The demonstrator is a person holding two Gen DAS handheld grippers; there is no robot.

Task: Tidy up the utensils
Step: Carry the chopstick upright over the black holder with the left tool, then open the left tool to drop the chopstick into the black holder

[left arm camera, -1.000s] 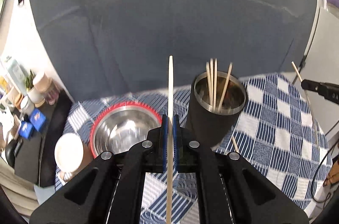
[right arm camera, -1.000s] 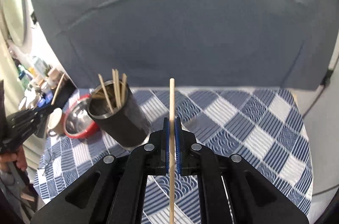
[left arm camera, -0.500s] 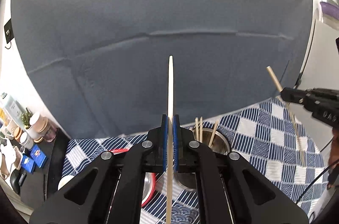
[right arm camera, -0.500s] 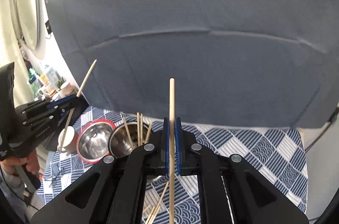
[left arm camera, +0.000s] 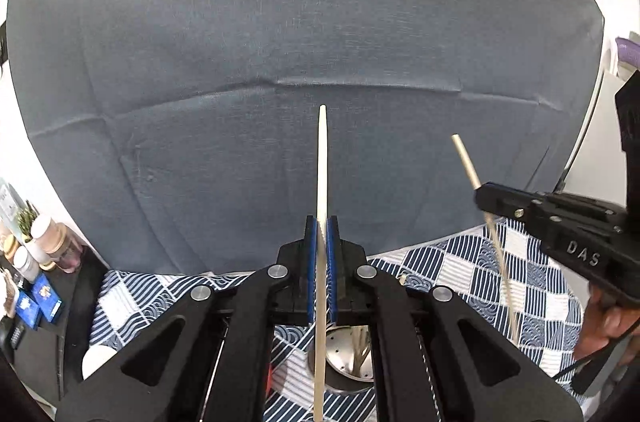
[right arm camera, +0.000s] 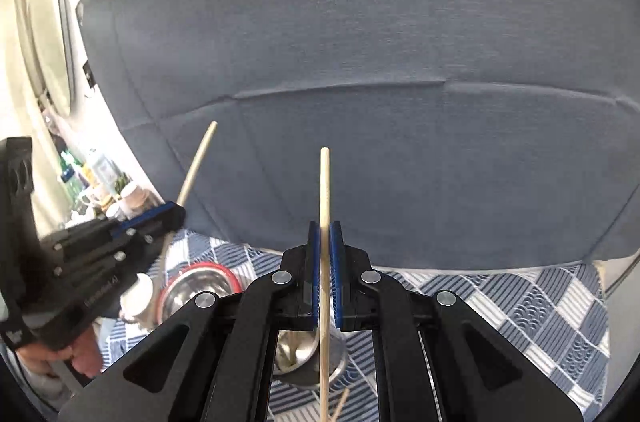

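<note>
My left gripper point(left arm camera: 321, 222) is shut on a wooden chopstick point(left arm camera: 322, 162) that stands upright between its blue pads. Below it, between the gripper arms, is the open mouth of the steel utensil holder point(left arm camera: 348, 354) with several chopsticks inside. My right gripper point(right arm camera: 325, 228) is shut on a second wooden chopstick point(right arm camera: 324, 190), also upright, above the same holder point(right arm camera: 304, 354). The right gripper also shows in the left wrist view point(left arm camera: 486, 196), and the left gripper in the right wrist view point(right arm camera: 176, 210), each with its chopstick. A loose chopstick end point(right arm camera: 340, 402) lies by the holder.
A blue-and-white patterned tablecloth point(left arm camera: 460, 274) covers the table. A red-rimmed steel bowl point(right arm camera: 196, 286) and a white cup point(right arm camera: 138, 296) sit left of the holder. A grey sofa back point(left arm camera: 320, 42) fills the rear. Jars and boxes stand on a side shelf point(left arm camera: 36, 262).
Both grippers have risen and come in over the holder, which has dropped lower in both views until it sits between the gripper arms. Each still holds its chopstick.
</note>
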